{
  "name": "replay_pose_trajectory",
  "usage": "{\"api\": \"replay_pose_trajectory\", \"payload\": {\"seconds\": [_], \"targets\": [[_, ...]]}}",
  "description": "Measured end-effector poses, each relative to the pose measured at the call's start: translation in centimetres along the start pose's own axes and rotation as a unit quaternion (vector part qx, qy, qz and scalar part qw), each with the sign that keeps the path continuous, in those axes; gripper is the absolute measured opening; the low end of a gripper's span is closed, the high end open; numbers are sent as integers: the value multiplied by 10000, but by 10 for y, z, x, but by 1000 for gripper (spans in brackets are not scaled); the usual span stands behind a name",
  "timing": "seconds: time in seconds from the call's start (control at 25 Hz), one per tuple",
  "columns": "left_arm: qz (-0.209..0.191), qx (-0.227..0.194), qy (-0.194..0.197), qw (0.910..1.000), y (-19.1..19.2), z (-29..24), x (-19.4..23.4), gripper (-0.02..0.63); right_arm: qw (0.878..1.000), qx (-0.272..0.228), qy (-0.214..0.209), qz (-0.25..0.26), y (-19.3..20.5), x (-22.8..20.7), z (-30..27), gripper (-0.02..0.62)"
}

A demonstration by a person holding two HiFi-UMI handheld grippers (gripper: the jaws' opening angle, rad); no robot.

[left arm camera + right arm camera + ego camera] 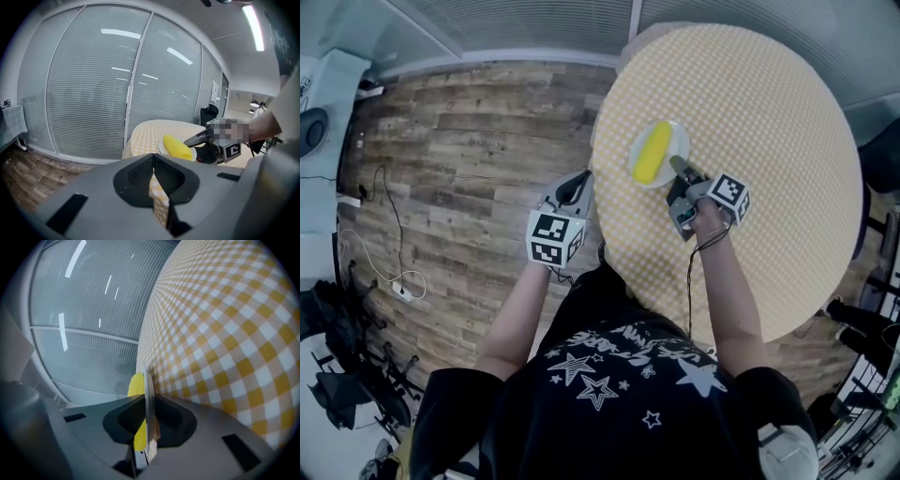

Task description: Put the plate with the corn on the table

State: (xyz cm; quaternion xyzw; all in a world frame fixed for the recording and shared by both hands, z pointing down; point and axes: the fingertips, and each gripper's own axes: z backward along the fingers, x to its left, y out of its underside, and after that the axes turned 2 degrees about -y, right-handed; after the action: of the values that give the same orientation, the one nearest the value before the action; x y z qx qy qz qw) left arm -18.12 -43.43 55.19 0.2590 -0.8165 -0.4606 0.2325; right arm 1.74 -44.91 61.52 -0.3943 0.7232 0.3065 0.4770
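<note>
A small white plate [671,141] carries a yellow corn cob [653,153] over the round table [769,141] with its yellow-checked cloth. My right gripper [678,170] is shut on the plate's near rim; in the right gripper view the plate's edge [148,394] runs between the jaws with the corn [135,385] to its left. My left gripper [578,182] is shut and holds nothing, out over the wooden floor just left of the table's edge. In the left gripper view the plate [162,149], the corn [177,146] and the right gripper [193,140] lie ahead.
Wooden plank floor [469,169] lies left of the table. A white cable [384,272] and dark stands [337,375] sit at the far left. Glass walls with blinds [93,93] stand behind the table. A dark chair [208,114] is beyond it.
</note>
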Motion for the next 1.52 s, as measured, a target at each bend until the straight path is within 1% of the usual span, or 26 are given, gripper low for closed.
{"api": "replay_pose_trajectory", "payload": {"seconds": [0.16,0.28,0.36,0.48,0.72,0.84,0.92,1.0,1.12,1.32,1.4,1.52], "targets": [[-75,18,97,9999,0,-2,-4,8,10000,-48,-29,74,-2,1,0,52],[-90,14,149,9998,-2,-6,-7,8,9994,44,136,307,-3,-1,1,55],[-106,-17,177,9998,-6,-10,-10,8,9984,172,240,487,-2,-1,1,80],[-157,-59,232,9996,-11,-12,-17,8,9973,292,319,600,2,0,4,124],[-209,-87,239,9995,-14,-5,-27,8,9965,185,320,747,-5,3,21,138],[-215,-82,241,9994,-14,-2,-34,8,9959,119,173,884,-11,14,31,138],[-241,-100,253,9993,-16,-1,-40,8,9949,90,-8,1001,-14,24,39,138],[-290,-127,259,9992,-19,0,-48,8,9925,179,-242,1189,-11,34,48,138],[-355,-195,233,9989,-24,3,-64,8,9851,397,-502,1598,-3,46,65,138],[-391,-254,106,9989,-24,16,-86,8,9678,625,-787,2306,12,63,97,137],[-394,-257,42,9989,-22,21,-95,8,9628,662,-880,2468,14,68,111,137],[-347,-310,-74,9989,-21,29,-110,8,9591,660,-987,2569,17,68,136,135]]}}
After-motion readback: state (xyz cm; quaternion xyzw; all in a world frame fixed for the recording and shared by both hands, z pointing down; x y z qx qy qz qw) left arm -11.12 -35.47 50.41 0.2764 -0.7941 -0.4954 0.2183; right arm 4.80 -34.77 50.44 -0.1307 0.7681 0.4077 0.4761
